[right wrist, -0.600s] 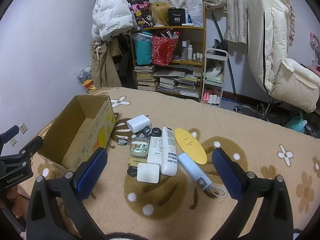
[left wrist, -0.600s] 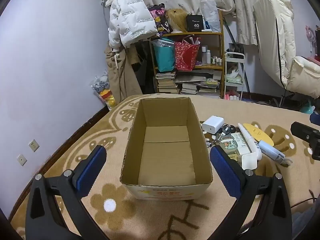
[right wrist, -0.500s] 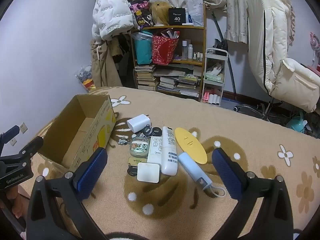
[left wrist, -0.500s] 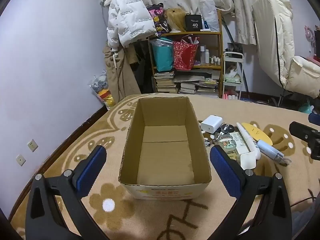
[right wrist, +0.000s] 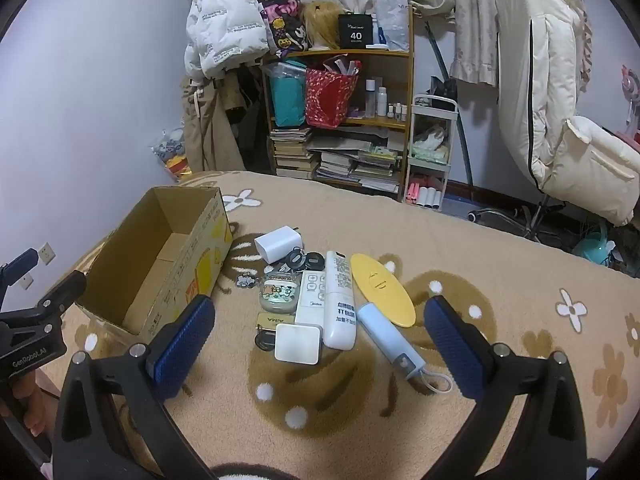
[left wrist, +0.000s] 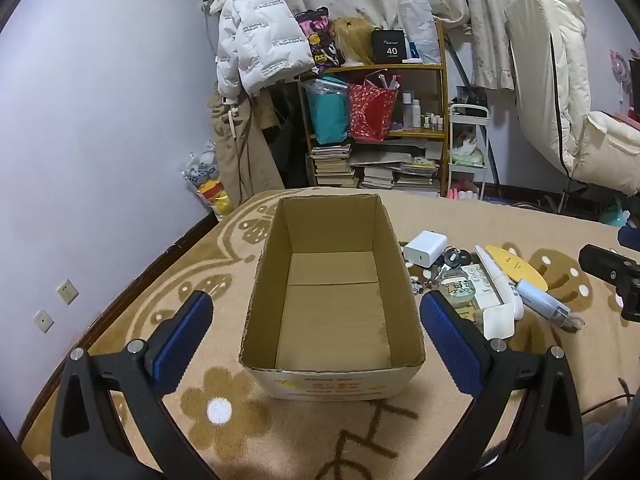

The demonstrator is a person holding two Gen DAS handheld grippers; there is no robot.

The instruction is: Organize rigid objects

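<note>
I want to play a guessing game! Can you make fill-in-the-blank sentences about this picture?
1. The cardboard box has ____ inside it.
2. The oval lid beside the long white remote is coloured ____.
3. The jaws of the right gripper stand ____.
4. The small things lie on the box's ____ side in the left wrist view.

Missing words: nothing; yellow; open; right

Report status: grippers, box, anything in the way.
Left gripper and right gripper open, holding nothing. Cardboard box empty. Items in a pile beside it, white charger nearest. Nothing blocking.
</note>
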